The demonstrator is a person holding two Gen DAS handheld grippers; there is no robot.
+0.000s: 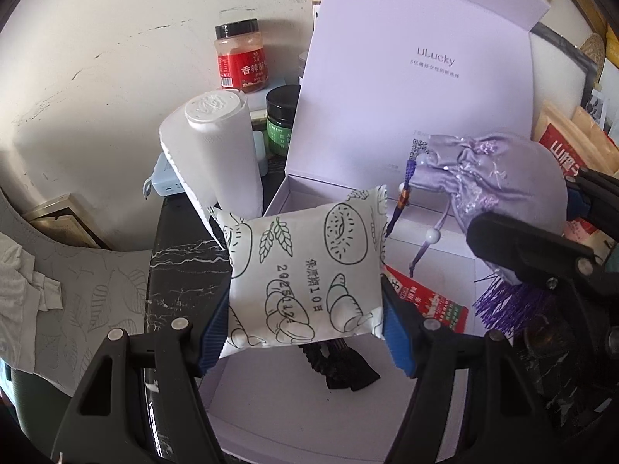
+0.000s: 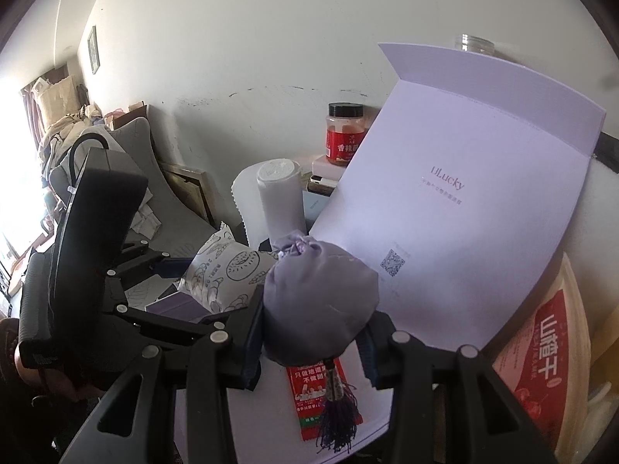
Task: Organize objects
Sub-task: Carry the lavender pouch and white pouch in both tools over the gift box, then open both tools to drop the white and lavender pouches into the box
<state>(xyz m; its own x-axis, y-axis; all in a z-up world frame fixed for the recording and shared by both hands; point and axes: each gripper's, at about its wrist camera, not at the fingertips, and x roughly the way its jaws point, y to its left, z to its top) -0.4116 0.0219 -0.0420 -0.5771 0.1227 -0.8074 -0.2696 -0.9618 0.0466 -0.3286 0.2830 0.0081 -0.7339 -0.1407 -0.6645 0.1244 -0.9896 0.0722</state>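
My left gripper [image 1: 305, 332] is shut on a white bread packet [image 1: 305, 270] printed with pastry drawings and holds it above the open lilac gift box [image 1: 271, 406]. My right gripper [image 2: 313, 344] is shut on a lilac drawstring pouch [image 2: 321, 309] with a purple tassel [image 2: 338, 421], held over the box. The pouch also shows in the left wrist view [image 1: 503, 181]. The packet shows in the right wrist view [image 2: 220, 274]. Inside the box lie a red sachet [image 1: 425, 301] and a black fabric item [image 1: 340, 363]. The box lid [image 1: 418, 69] stands upright behind.
A paper towel roll [image 1: 220, 147], a red-labelled spice jar [image 1: 241, 56] and a green-labelled dark jar [image 1: 280, 120] stand behind the box near the wall. Red snack bags [image 2: 541, 344] lie to the right. A grey chair [image 1: 77, 282] is at left beside the black marble table [image 1: 182, 270].
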